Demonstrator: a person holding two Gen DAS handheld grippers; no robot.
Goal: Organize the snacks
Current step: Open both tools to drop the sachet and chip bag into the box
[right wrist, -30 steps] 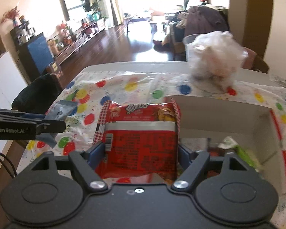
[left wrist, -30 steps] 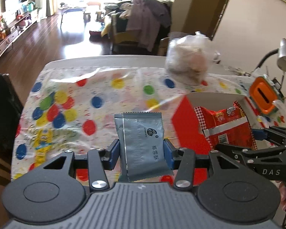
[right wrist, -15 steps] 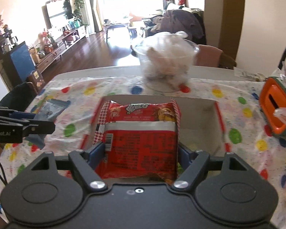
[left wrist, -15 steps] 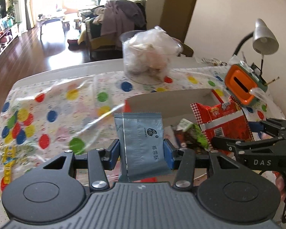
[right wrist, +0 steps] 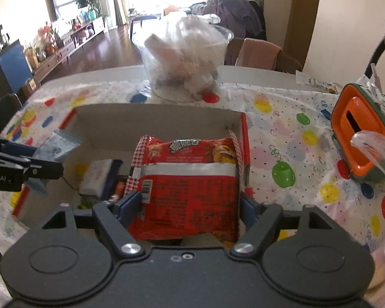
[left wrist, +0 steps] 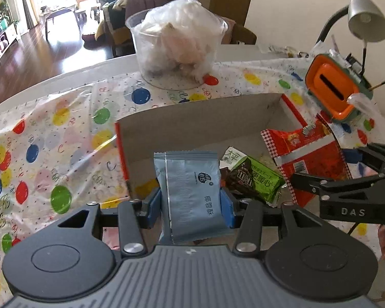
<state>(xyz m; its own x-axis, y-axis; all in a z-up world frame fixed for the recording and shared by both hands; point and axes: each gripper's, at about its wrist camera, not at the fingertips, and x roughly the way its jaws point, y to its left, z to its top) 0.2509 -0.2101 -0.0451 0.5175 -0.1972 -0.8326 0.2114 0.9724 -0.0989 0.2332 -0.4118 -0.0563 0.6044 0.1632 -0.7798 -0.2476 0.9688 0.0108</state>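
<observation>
While the left gripper (left wrist: 191, 204) clamps a blue packet (left wrist: 192, 195), the right gripper (right wrist: 190, 205) grips a red packet (right wrist: 188, 187) over the box (right wrist: 156, 120).

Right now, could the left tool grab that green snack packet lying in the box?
Probably not as things stand. The left tool is already shut on the blue packet, so its fingers are full. The green packet lies uncovered in the open box, so dropping the blue one first would free the way.

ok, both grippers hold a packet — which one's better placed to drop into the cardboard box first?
Right gripper: its red snack packet hangs inside the open cardboard box. The left gripper's grey-blue packet sits at the box's left wall.
</observation>
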